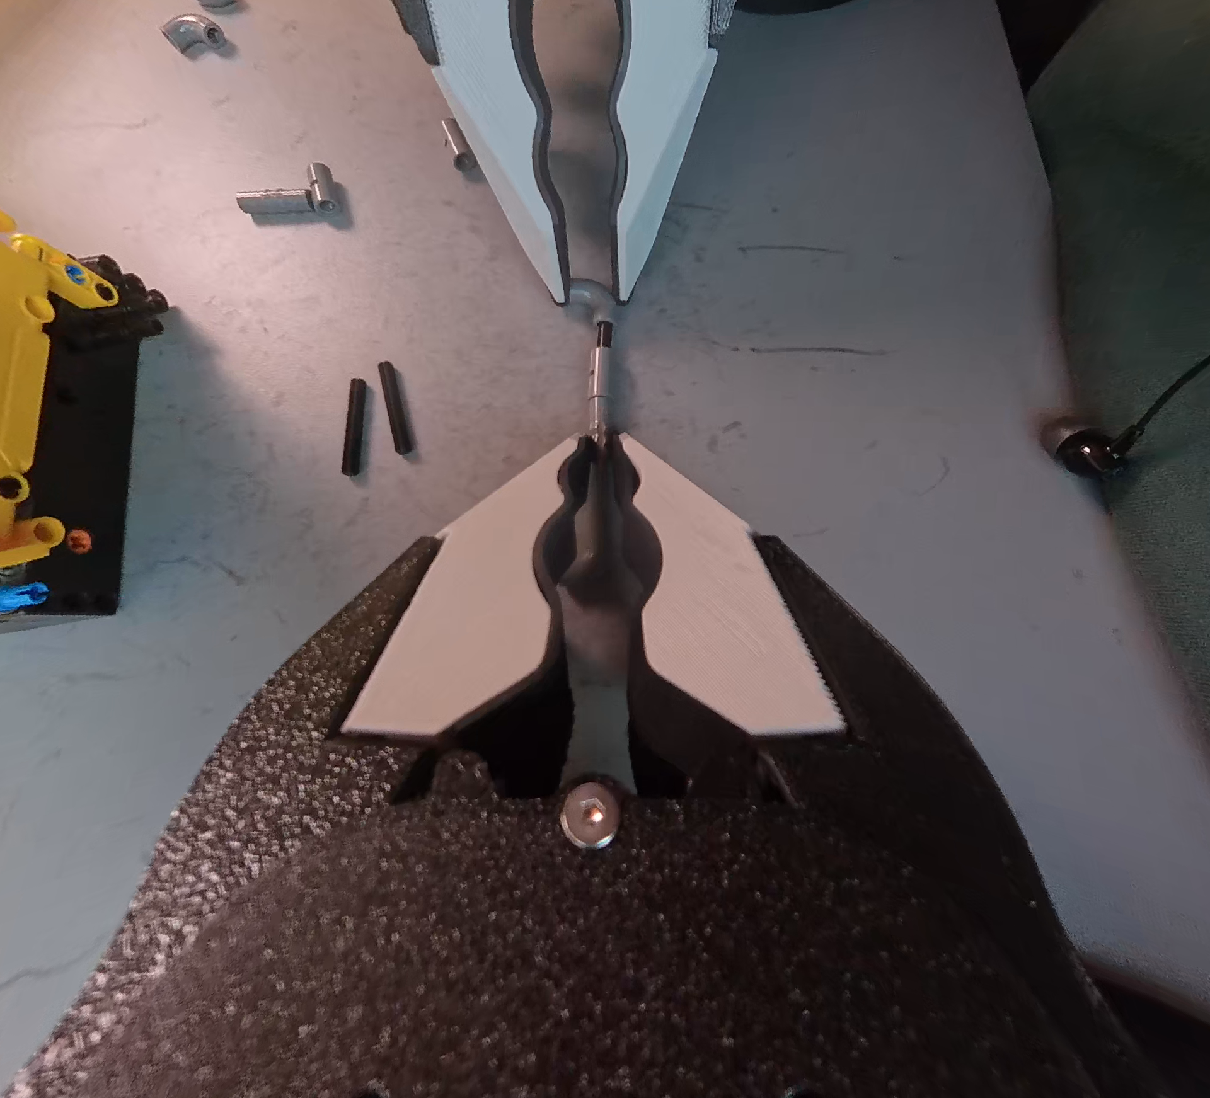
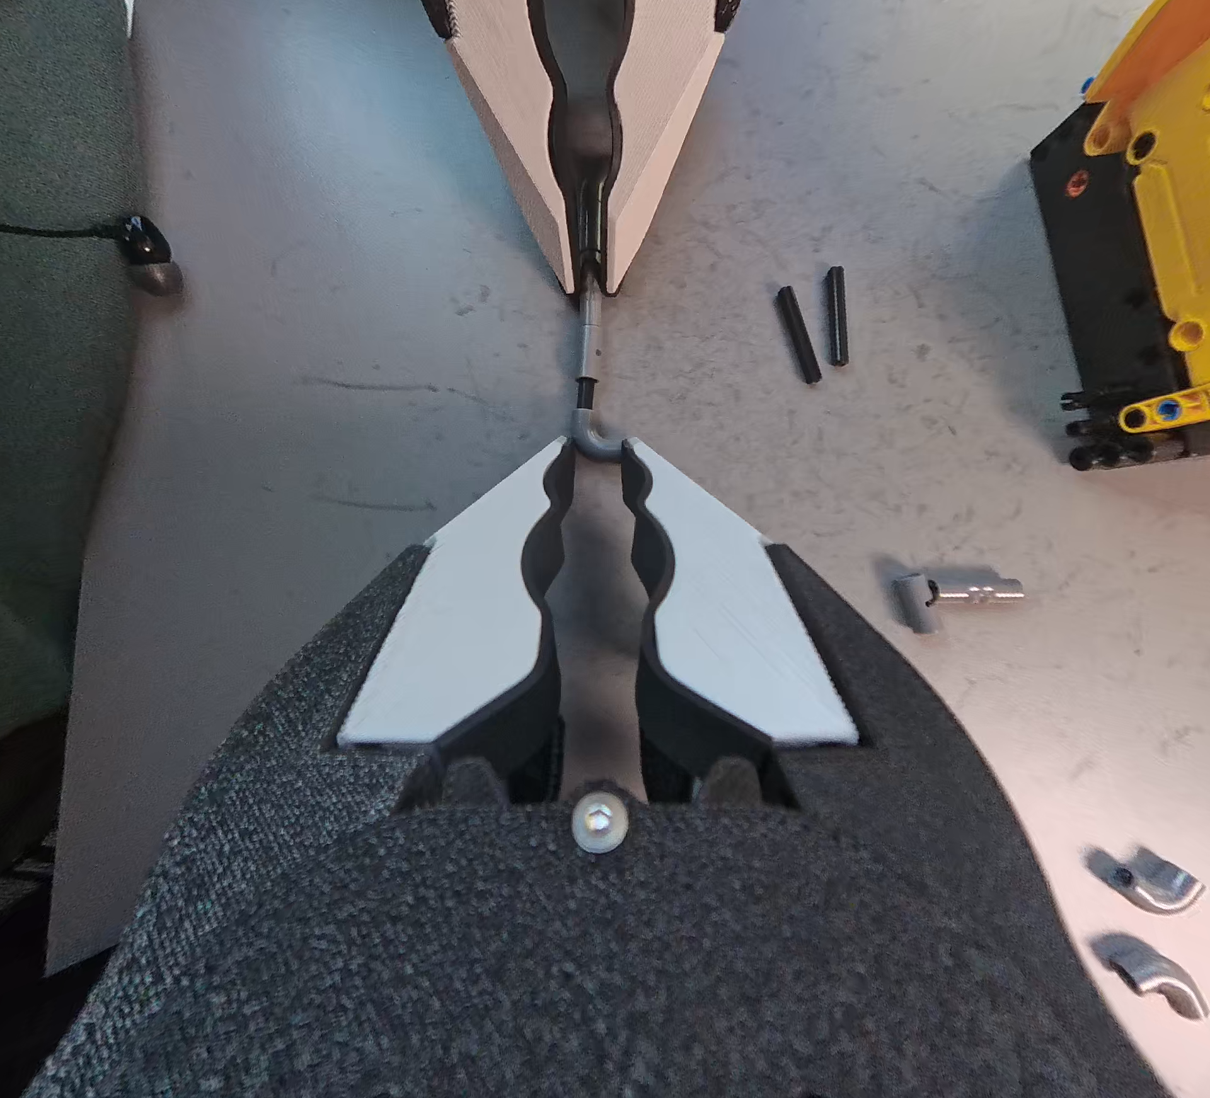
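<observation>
On a scuffed grey table, the left gripper, jaws pinching, holds the slim grey-sleeved rod by its end; the right gripper nips the grey elbow piece at its far end. The rod's long axis runs straight between the facing tips. Only the left wrist view shows a short grey tube. Two black ribbed pins lie beside a yellow-and-black brick model.

two rods lie side by side mid-table, a brick assembly beside them toward one edge, two elbow pieces apart near another.
</observation>
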`<state>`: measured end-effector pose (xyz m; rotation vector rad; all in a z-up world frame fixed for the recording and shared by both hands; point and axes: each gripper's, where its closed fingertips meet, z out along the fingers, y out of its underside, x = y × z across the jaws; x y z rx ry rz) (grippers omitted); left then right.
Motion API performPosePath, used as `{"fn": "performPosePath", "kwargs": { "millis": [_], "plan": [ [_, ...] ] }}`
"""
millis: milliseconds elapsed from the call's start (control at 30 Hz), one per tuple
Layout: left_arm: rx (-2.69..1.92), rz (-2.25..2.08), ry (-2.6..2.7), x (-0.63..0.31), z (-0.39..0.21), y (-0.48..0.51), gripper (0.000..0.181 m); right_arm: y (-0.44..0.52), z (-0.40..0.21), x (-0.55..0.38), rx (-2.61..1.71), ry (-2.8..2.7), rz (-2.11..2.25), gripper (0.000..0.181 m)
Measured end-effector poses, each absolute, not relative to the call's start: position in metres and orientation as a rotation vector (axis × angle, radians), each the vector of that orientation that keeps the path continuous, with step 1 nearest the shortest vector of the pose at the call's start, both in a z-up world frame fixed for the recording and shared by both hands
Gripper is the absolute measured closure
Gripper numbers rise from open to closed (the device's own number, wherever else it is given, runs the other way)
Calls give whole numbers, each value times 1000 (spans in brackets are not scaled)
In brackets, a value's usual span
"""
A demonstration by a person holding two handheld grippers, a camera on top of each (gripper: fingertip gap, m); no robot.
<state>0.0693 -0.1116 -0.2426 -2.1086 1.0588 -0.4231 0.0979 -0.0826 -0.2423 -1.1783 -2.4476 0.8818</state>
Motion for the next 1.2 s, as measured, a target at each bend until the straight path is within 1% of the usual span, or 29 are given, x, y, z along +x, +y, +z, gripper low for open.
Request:
{"fn": "performPosePath", "kwargs": {
  "millis": [967,1200],
  "plan": [
    [-2118,-445,1061,75,-243,-111,178,-90,-241,89,-1216,-2403,929,170],
    [-2063,-330,1118,72,-241,-110,176,-89,-241,89,-1208,-2338,913,167]
  ]
}}
